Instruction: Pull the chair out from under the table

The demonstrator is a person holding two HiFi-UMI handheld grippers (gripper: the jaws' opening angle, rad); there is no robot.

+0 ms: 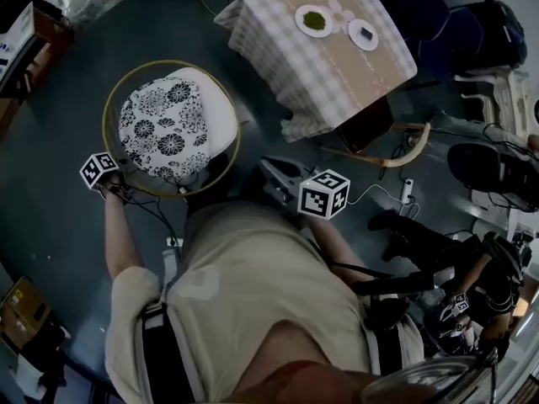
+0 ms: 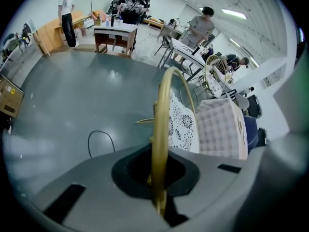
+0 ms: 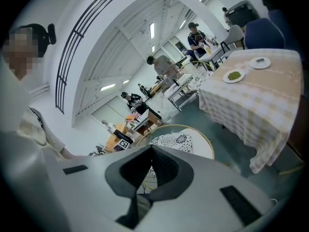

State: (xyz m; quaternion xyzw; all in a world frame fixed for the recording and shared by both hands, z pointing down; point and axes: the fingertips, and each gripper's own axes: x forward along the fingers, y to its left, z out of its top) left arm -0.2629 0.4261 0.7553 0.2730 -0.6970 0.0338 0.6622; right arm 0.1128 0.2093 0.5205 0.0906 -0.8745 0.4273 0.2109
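Floor [image 1: 168,32] grey; left gripper [image 2: 159,202] tight on chair rim [image 2: 161,129], right gripper [image 3: 135,204] closed, empty.

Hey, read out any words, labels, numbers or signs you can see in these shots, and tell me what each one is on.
No words or numbers can be read in any view.
Left marker cube: black-and-white square patterns only, no letters.
Right marker cube: the same, patterns only.
Cardboard box by the wall: any marking is too small and blurred to read.
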